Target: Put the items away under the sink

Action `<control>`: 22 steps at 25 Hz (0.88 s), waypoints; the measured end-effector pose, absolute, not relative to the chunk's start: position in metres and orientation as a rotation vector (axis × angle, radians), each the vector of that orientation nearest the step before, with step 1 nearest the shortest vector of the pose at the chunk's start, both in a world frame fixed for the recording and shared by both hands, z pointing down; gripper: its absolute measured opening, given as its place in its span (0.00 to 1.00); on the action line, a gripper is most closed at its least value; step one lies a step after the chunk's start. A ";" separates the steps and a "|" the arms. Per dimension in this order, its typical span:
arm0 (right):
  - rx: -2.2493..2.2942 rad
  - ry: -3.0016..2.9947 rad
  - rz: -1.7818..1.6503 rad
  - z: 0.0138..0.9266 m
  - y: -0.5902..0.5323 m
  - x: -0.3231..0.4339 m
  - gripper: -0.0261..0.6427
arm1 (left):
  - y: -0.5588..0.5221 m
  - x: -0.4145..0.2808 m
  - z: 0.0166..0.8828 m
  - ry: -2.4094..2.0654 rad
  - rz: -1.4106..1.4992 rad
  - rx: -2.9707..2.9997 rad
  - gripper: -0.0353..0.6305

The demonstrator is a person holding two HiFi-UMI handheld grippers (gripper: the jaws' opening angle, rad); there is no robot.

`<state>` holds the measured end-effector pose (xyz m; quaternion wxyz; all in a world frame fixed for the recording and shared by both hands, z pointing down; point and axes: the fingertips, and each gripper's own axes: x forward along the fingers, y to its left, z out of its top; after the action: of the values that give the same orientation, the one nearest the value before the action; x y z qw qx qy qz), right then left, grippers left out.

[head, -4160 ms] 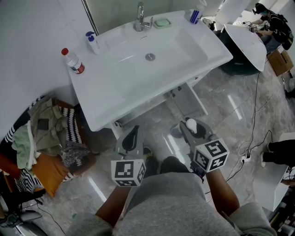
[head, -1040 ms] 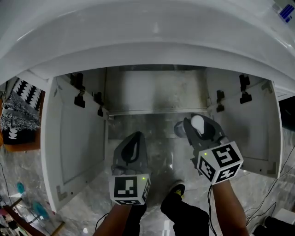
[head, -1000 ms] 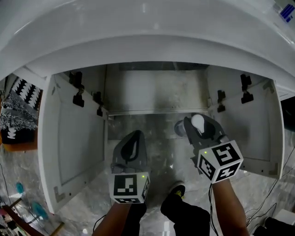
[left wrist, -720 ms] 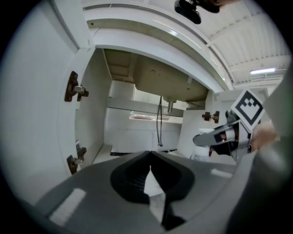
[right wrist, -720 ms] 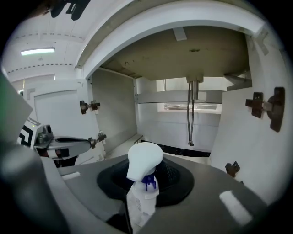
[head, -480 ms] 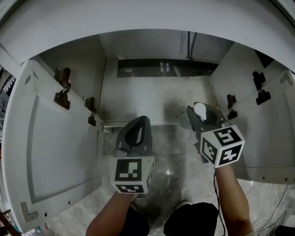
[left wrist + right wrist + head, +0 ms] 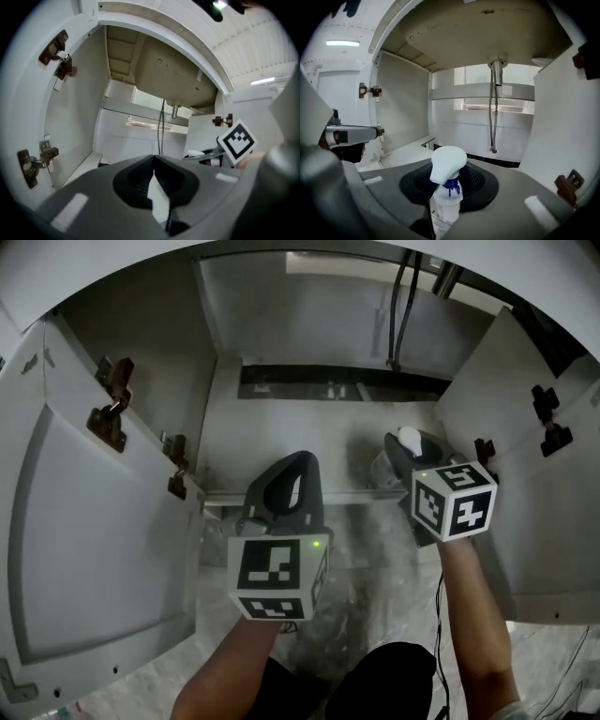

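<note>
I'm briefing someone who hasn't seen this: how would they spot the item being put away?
Find the open cabinet under the sink, both doors swung wide. At its right side, the right gripper clamps a spray bottle upright. Its white trigger head and blue neck stand out against the grey jaws around it.

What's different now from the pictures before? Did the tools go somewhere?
Both tools went forward and down, from in front of the sink into the open cabinet underneath it. Nothing was picked up or let go. The right tool still grips the white spray bottle. The left tool stays shut and empty, and the cabinet doors stay open.
</note>
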<state>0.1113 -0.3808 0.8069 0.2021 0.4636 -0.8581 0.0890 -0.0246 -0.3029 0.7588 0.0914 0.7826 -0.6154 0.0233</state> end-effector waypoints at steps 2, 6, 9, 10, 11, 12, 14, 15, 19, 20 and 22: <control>1.304 -2.398 0.269 0.806 -0.389 0.112 0.19 | -0.304 -0.022 0.755 -1.846 0.062 2.334 0.07; 1.295 -2.384 0.273 0.806 -0.397 0.110 0.19 | -0.302 -0.019 0.753 -1.871 0.081 2.355 0.07; 1.310 -2.378 0.254 0.804 -0.399 0.112 0.19 | -0.302 -0.017 0.750 -1.881 0.078 2.380 0.07; 1.309 -2.380 0.260 0.804 -0.399 0.112 0.19 | -0.303 -0.017 0.750 -1.880 0.081 2.386 0.07; 1.305 -2.380 0.270 0.805 -0.400 0.112 0.19 | -0.303 -0.016 0.751 -1.875 0.085 2.387 0.07; 1.302 -2.379 0.279 0.806 -0.401 0.111 0.19 | -0.304 -0.015 0.753 -1.868 0.087 2.384 0.07; 1.292 -2.381 0.280 0.807 -0.400 0.111 0.19 | -0.304 -0.012 0.756 -1.854 0.093 2.385 0.07; 1.283 -2.383 0.274 0.807 -0.400 0.111 0.19 | -0.304 -0.010 0.757 -1.851 0.099 2.391 0.07; 1.265 -2.382 0.238 0.806 -0.398 0.111 0.20 | -0.306 -0.007 0.759 -1.839 0.104 2.399 0.07; 1.265 -2.383 0.229 0.807 -0.398 0.111 0.22 | -0.306 -0.007 0.760 -1.836 0.104 2.396 0.07; 1.266 -2.399 0.217 0.807 -0.396 0.111 0.31 | -0.306 -0.007 0.761 -1.828 0.097 2.388 0.07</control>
<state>0.1113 -0.3959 0.8068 0.2085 0.4549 -0.8623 0.0780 -0.0065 -0.3058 0.7614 0.0665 0.7919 -0.6061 0.0323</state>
